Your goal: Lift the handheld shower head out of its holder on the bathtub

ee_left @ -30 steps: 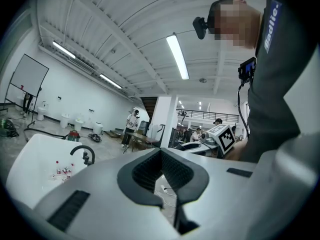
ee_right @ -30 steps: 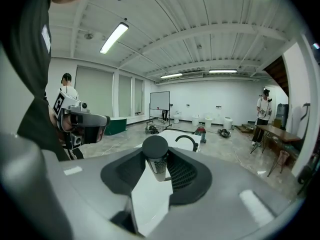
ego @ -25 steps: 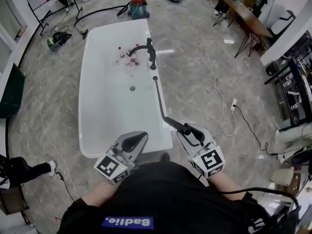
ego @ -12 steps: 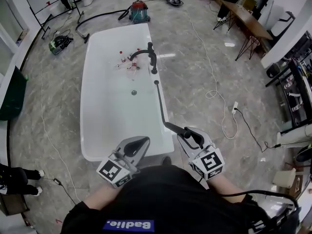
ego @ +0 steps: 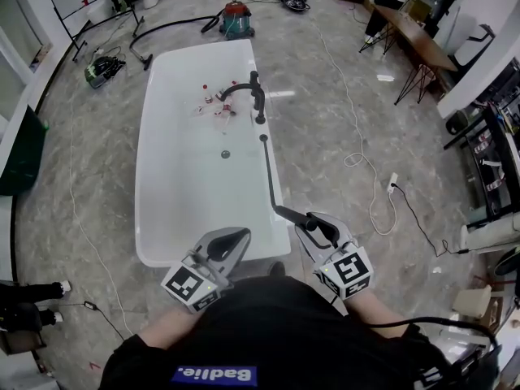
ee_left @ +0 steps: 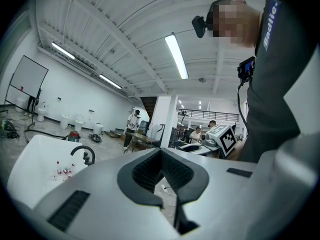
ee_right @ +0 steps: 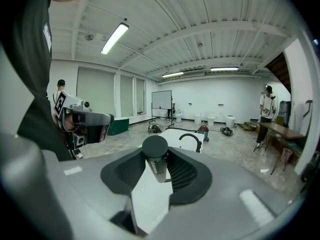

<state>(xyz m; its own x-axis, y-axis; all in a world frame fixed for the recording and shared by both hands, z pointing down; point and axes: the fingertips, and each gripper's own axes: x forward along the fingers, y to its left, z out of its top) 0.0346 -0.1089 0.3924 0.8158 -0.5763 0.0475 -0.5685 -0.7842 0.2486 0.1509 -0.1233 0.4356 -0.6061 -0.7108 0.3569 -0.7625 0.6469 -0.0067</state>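
The black handheld shower head (ego: 311, 216) is clear of the tub rim, and my right gripper (ego: 315, 223) is shut on its handle. Its dark hose (ego: 269, 173) runs back along the white bathtub's right rim (ego: 280, 218) to a small fitting (ego: 263, 138) near the black faucet (ego: 250, 88). In the right gripper view the shower head's round end (ee_right: 156, 156) stands between the pads of my right gripper (ee_right: 157, 170). My left gripper (ego: 233, 238) hovers by the tub's near end with its jaws together and nothing in them; the left gripper view shows the left gripper (ee_left: 162, 170) empty.
Small bottles (ego: 216, 104) lie inside the tub near the faucet. A red vacuum cleaner (ego: 237, 16) with its hose stands beyond the tub. A white cable (ego: 357, 149) and a power strip (ego: 391, 178) lie on the floor to the right. Tables and people stand at the room's far side.
Both grippers hold still, the right one keeping the shower head. The head view has tipped slightly, so the tub sits lower in frame. The person's legs at the lower left have shifted.
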